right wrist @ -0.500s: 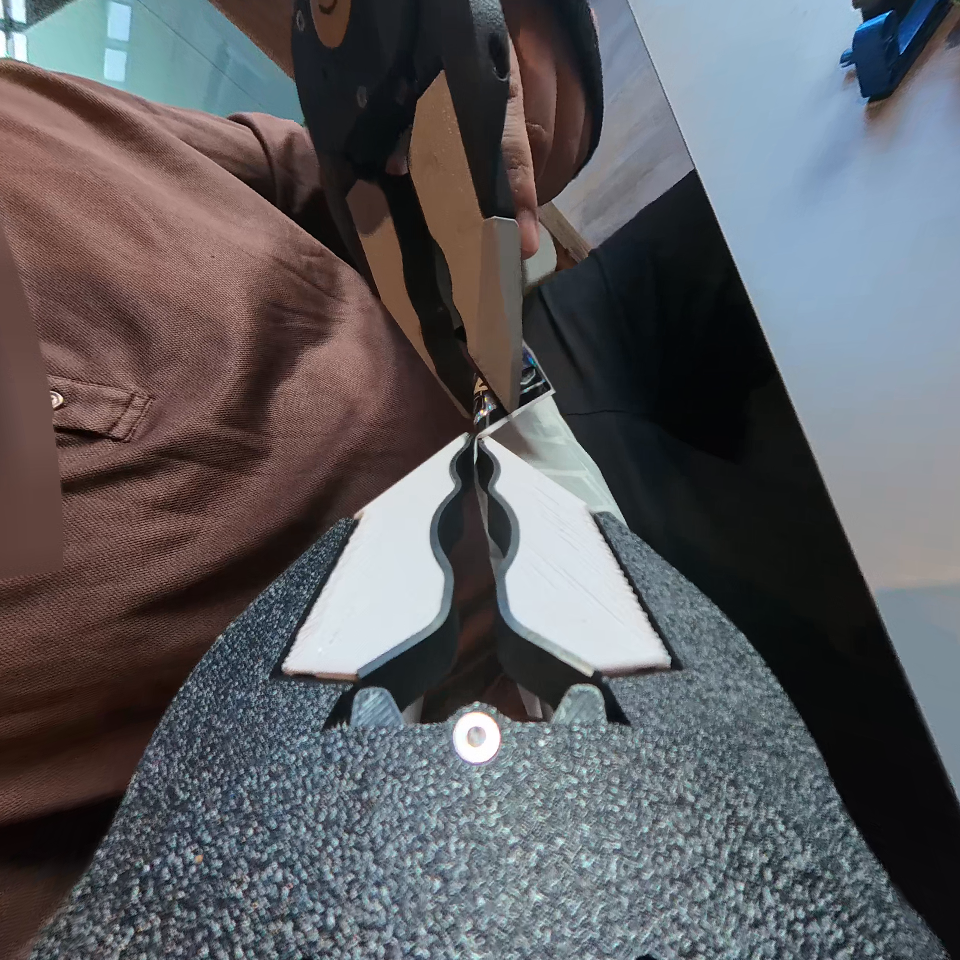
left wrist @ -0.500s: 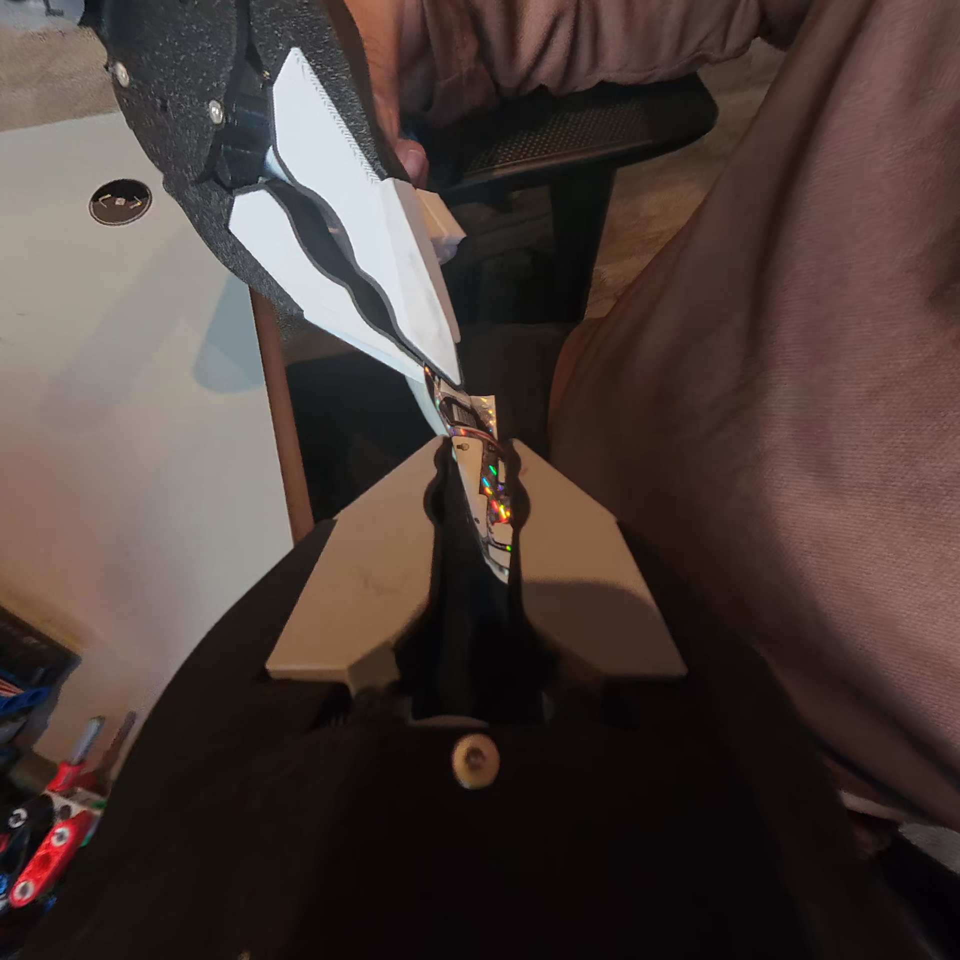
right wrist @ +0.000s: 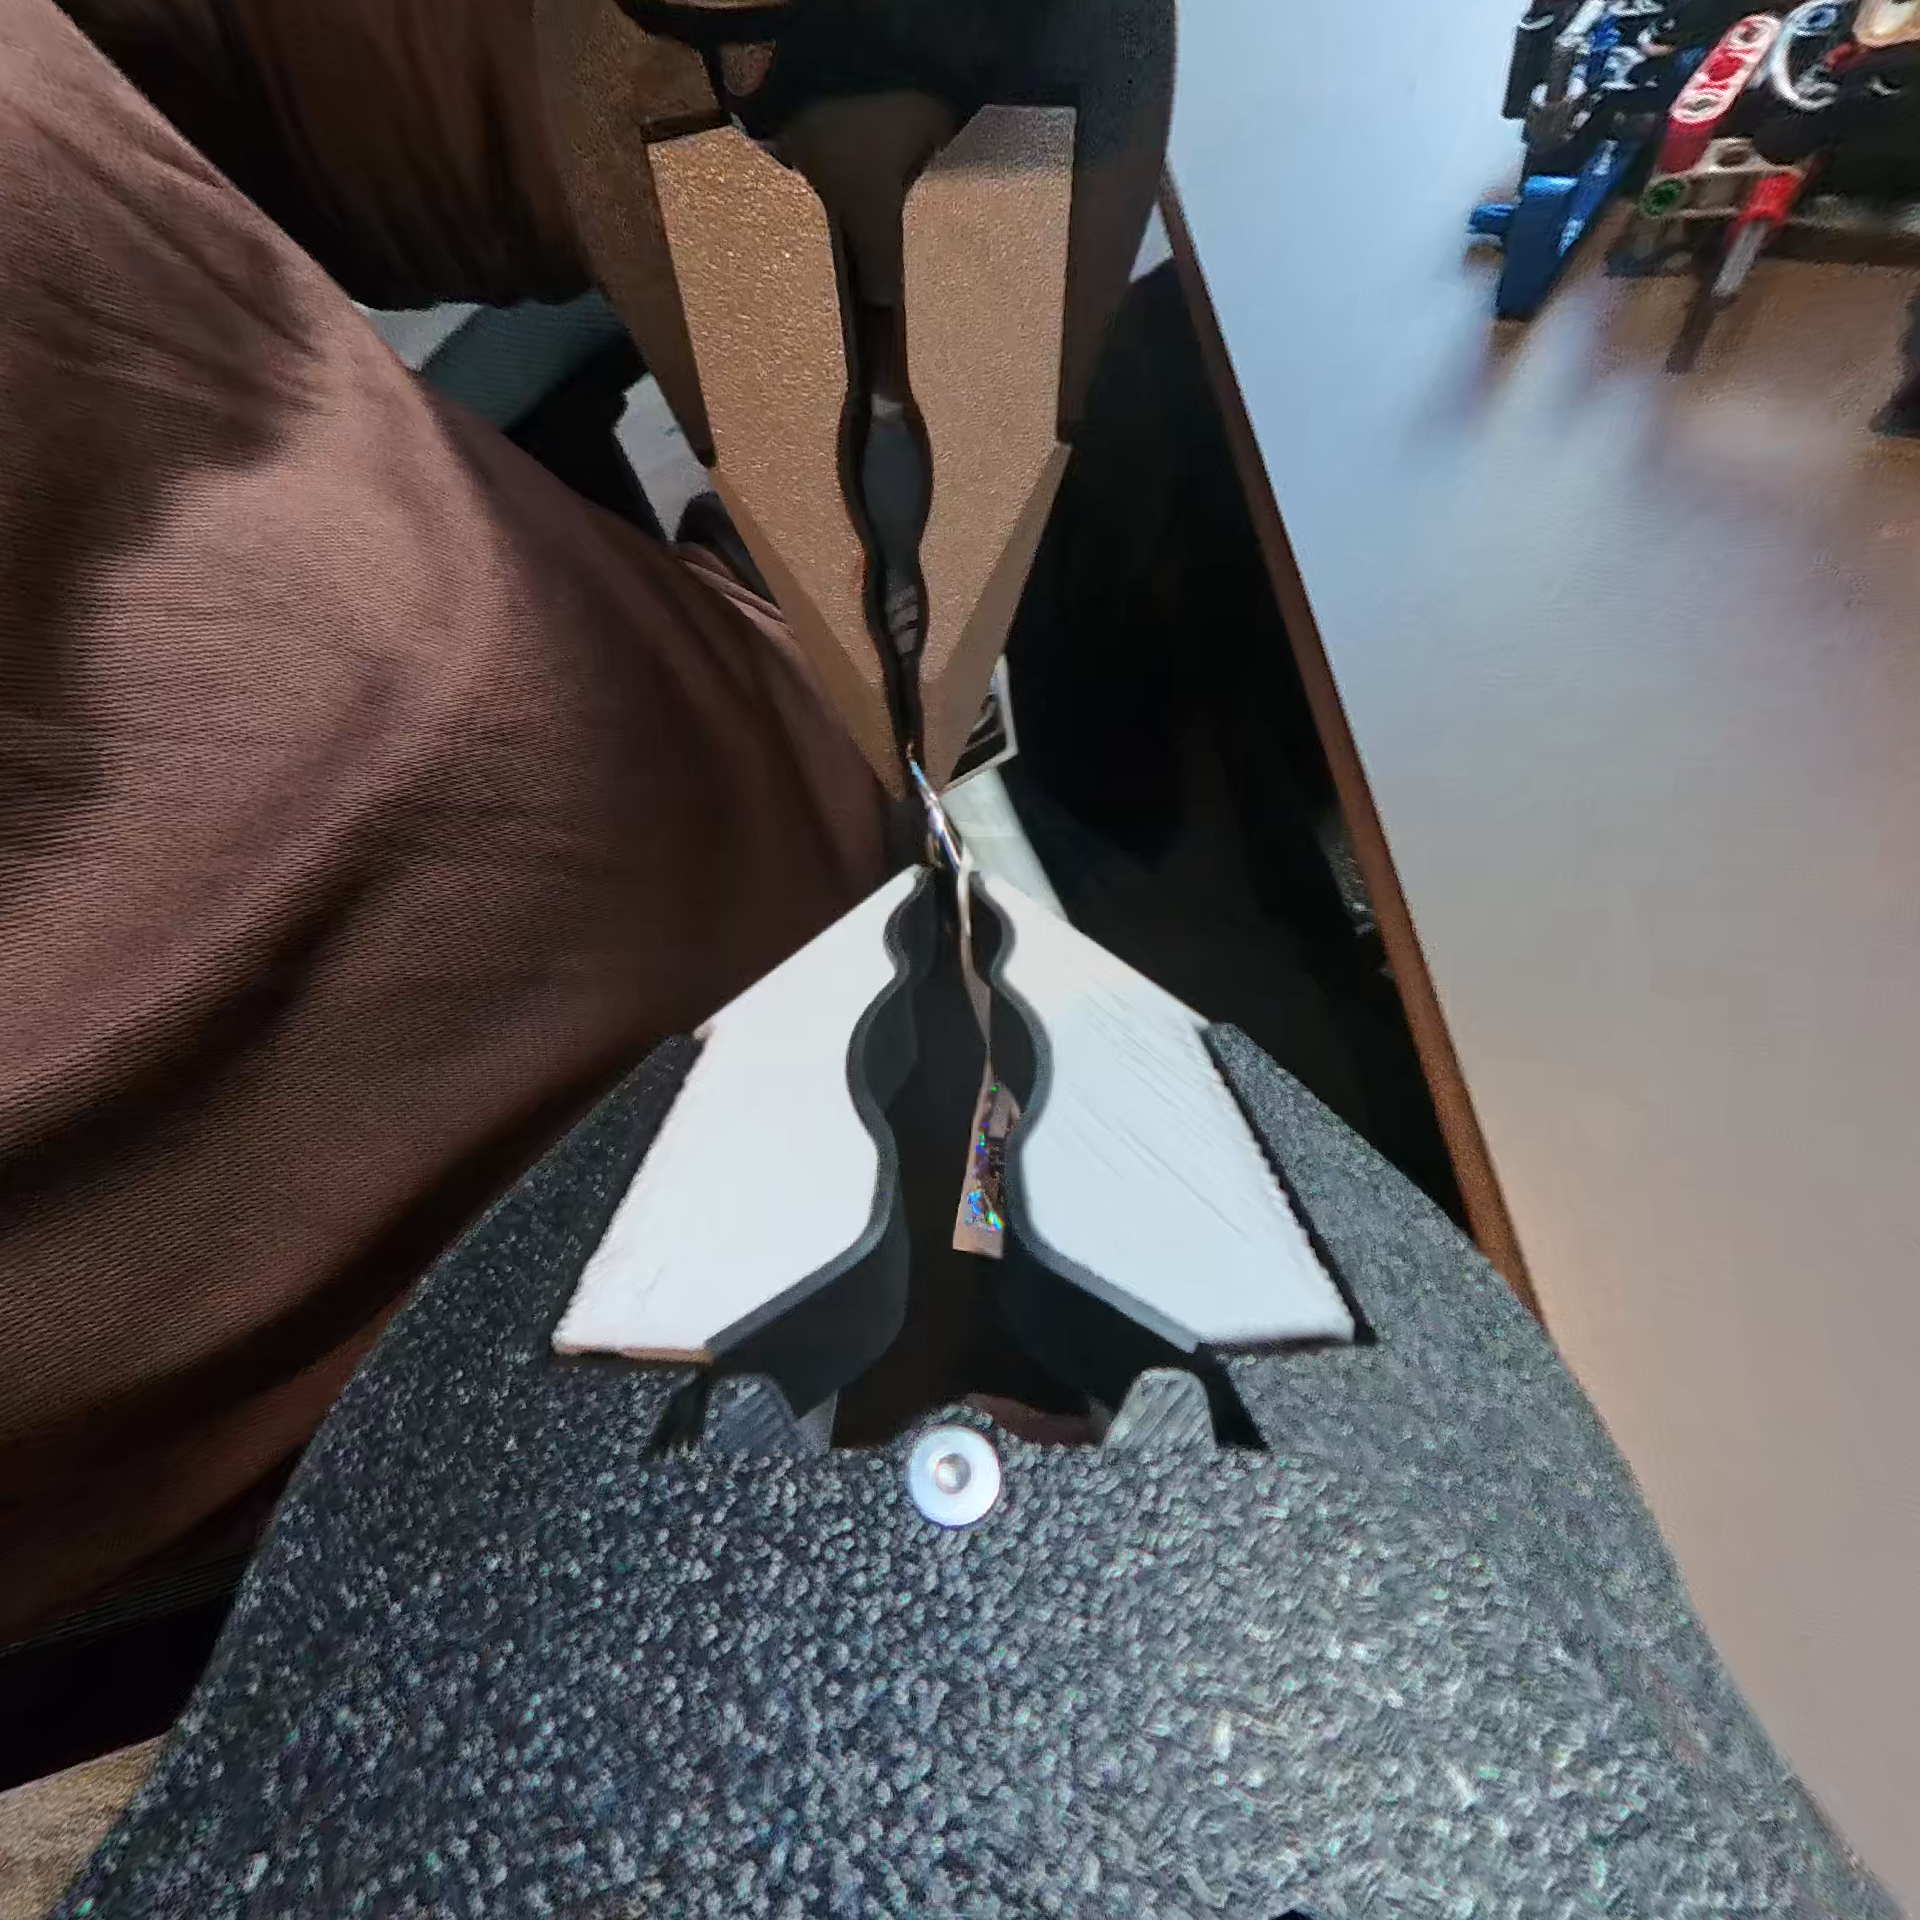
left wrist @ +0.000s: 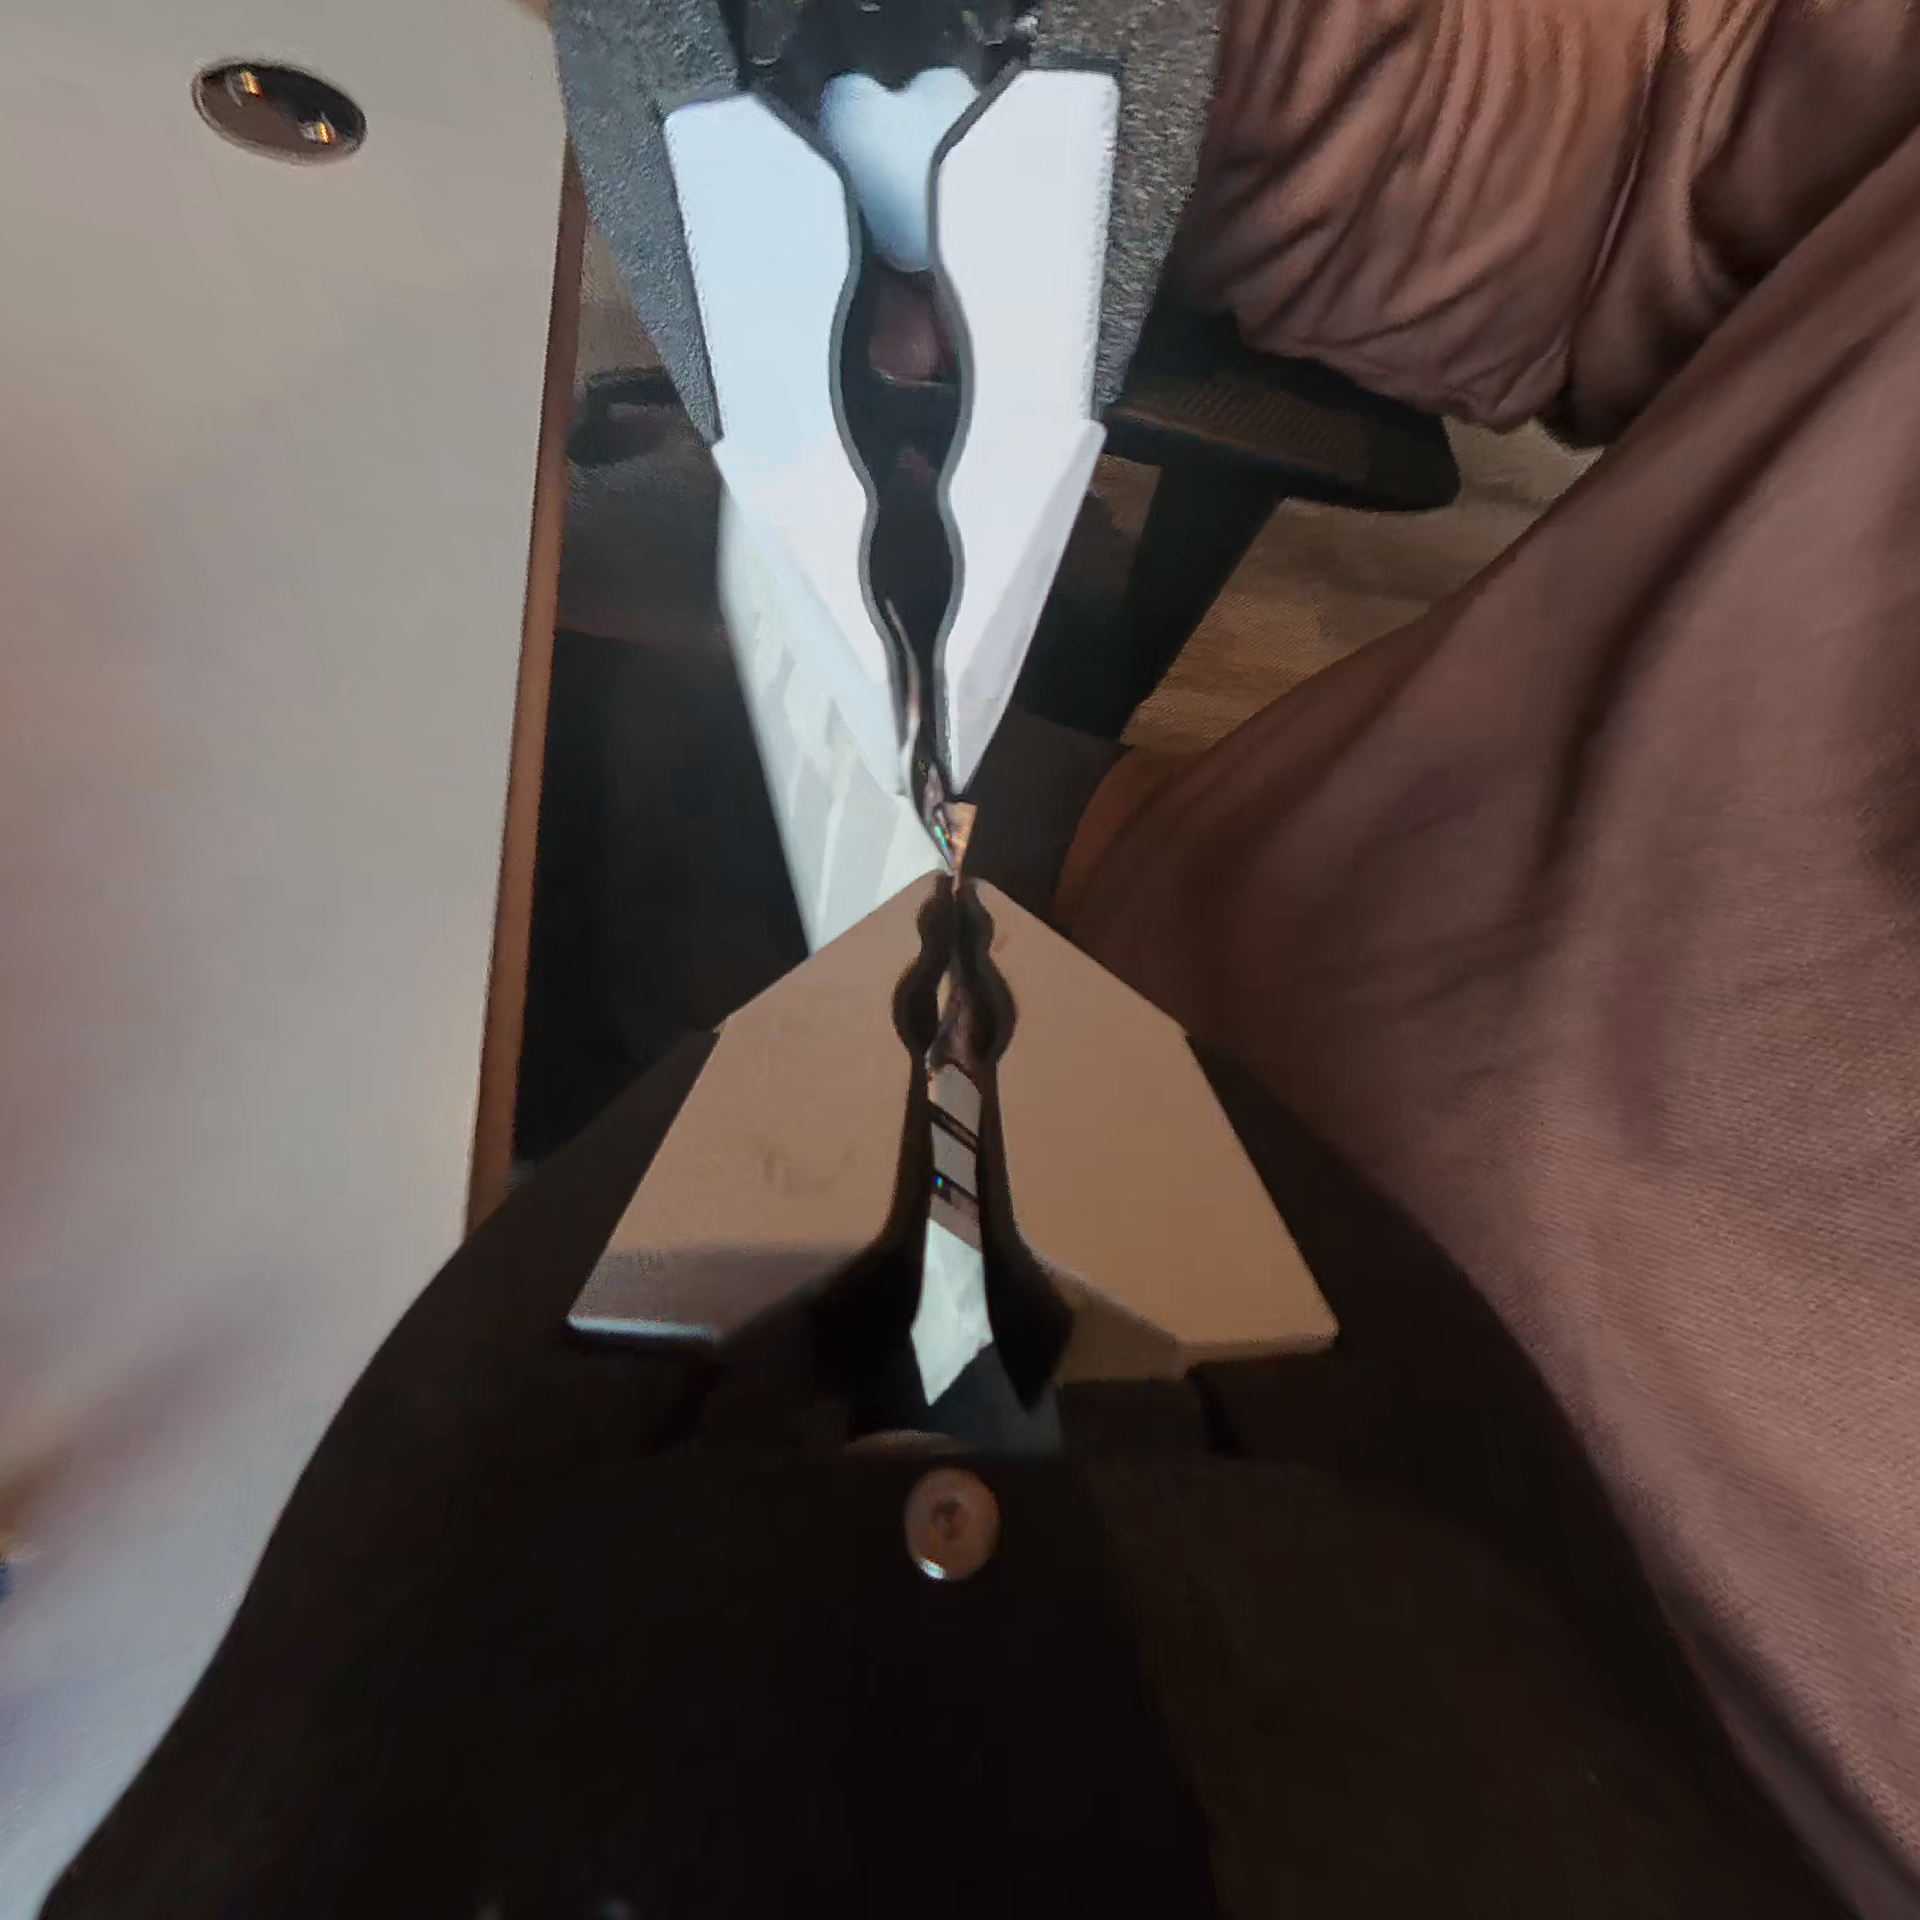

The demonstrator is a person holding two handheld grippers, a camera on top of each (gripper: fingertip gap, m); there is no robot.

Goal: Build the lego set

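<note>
We are now facing the two hand-held grippers tip to tip beside the desk; half a second ago they met at an angle. The left hand-held gripper and the right hand-held gripper are each clamping the shiny foil packet, so we are probably tearing it open before building.

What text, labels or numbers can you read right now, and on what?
Nothing can be read.
Shiny foil packet, pinched between the left gripper and the right gripper: it carries print, too blurred and edge-on to read.
Desk grommet: only glare, nothing to read.
Lego parts on the table: blurred, no text can be made out.
</note>
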